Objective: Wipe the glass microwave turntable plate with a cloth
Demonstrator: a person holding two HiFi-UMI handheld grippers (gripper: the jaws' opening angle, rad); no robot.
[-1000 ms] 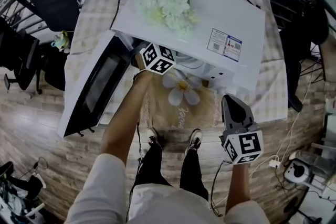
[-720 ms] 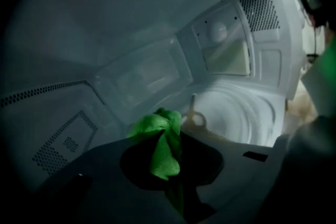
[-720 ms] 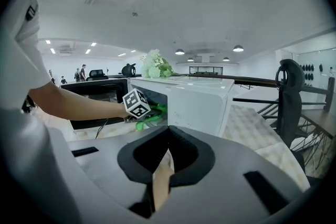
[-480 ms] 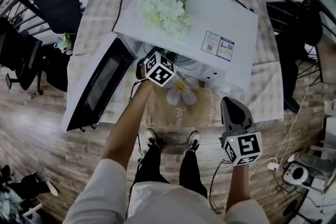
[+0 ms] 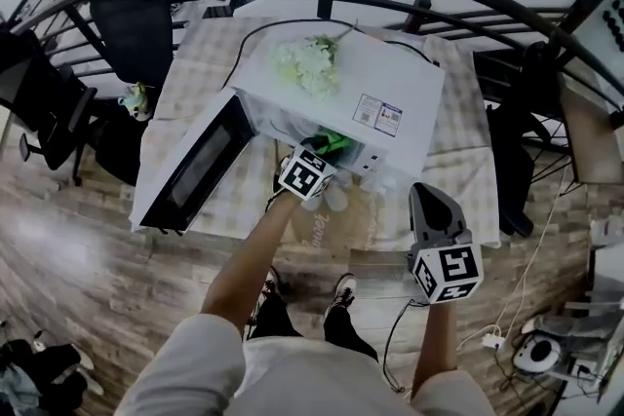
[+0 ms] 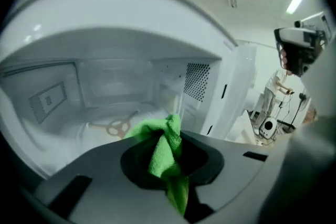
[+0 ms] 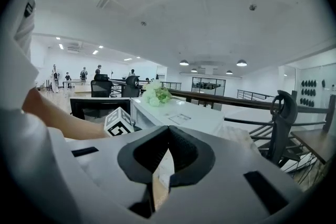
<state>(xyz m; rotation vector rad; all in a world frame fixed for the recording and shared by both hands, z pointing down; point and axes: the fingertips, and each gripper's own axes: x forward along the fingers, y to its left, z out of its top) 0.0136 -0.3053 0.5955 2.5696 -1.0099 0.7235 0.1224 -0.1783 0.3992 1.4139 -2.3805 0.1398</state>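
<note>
Green cloth [image 6: 159, 153] is bunched and pinched between the jaws of the left gripper [image 6: 168, 136], which sits at the mouth of the open microwave [image 5: 390, 78]. The glass turntable plate [image 6: 79, 134] lies on the cavity floor just beyond the jaw tips, its roller ring [image 6: 118, 126] showing through it; I cannot tell whether the cloth touches the glass. Well apart from the microwave, the right gripper [image 7: 167, 131] has its jaws pressed together with nothing between them.

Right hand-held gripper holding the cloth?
No, the green cloth is pinched in the left hand-held gripper; the right hand-held gripper is shut on nothing.
</note>
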